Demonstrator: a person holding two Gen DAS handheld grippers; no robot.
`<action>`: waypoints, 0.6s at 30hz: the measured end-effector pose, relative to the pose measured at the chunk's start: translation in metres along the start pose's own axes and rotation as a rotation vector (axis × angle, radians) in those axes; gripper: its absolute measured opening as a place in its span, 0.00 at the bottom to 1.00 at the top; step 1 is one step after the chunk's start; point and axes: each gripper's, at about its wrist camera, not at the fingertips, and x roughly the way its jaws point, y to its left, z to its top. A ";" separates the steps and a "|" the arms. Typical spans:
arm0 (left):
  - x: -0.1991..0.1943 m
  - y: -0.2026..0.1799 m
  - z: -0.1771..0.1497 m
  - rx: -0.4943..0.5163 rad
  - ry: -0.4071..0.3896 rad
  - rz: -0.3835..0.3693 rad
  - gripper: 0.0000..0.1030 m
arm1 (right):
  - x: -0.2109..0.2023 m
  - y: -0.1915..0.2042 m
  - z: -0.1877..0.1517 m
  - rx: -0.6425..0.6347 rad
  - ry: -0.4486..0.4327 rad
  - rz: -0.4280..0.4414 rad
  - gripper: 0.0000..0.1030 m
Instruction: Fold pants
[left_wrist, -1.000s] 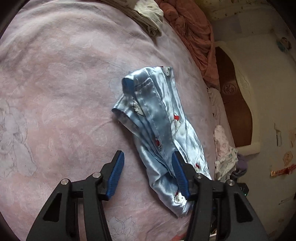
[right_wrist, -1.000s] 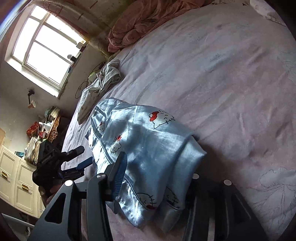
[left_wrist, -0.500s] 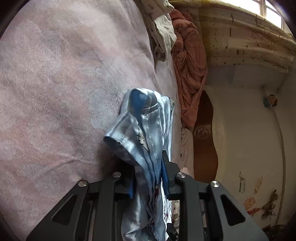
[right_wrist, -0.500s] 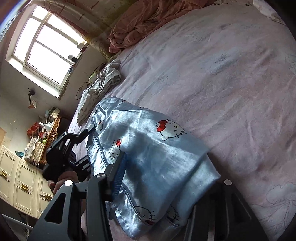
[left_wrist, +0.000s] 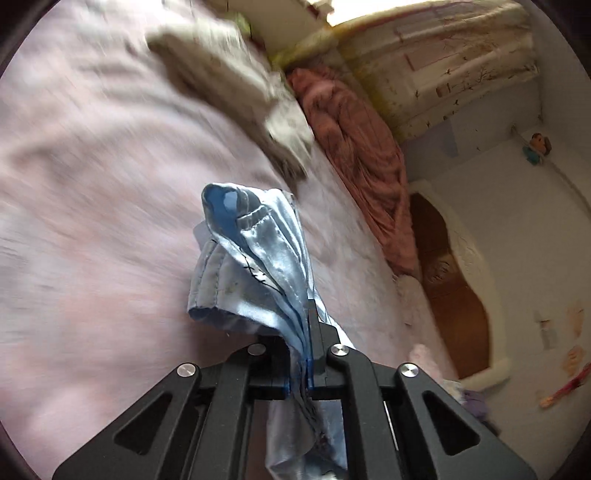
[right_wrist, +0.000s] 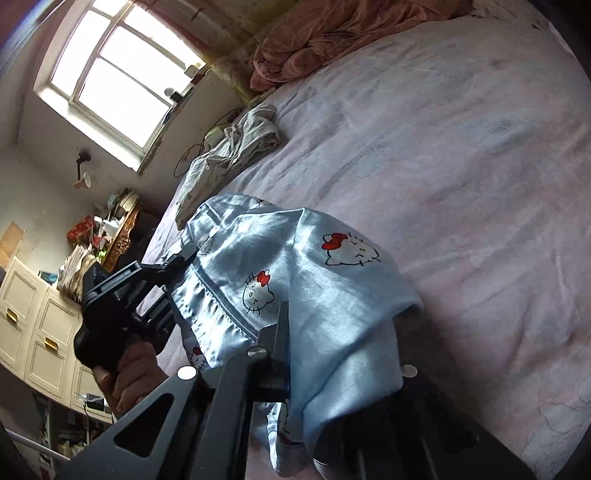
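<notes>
Satin pants (left_wrist: 258, 266) pinched tight in left tool (left_wrist: 308, 354); right tool (right_wrist: 332, 354) draped, grip impossible to tell. Slippery stuff, could slide out and unfold onto bed (right_wrist: 480, 166).

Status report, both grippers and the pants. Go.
Left gripper shut on the pants, bunched between its jaws. Right gripper draped by fabric, jaw state unreadable. Pants partly lifted off the pink bed sheet. Grey garment beyond, not obstructing.

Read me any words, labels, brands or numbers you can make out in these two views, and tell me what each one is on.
No readable text in either view.
Blue pants: cartoon cat faces only, no lettering.
Red box on the cluttered shelf: too small to read.
Wall stickers: too blurred to read.
</notes>
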 end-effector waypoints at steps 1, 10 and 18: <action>-0.016 -0.001 -0.003 0.023 -0.046 0.045 0.04 | 0.007 0.009 0.003 -0.029 0.017 0.003 0.05; -0.085 0.028 -0.051 0.174 -0.150 0.404 0.11 | 0.069 0.077 0.001 -0.267 0.173 -0.002 0.05; -0.120 0.065 -0.046 0.262 0.010 0.365 0.48 | 0.074 0.051 0.007 -0.178 0.236 0.035 0.40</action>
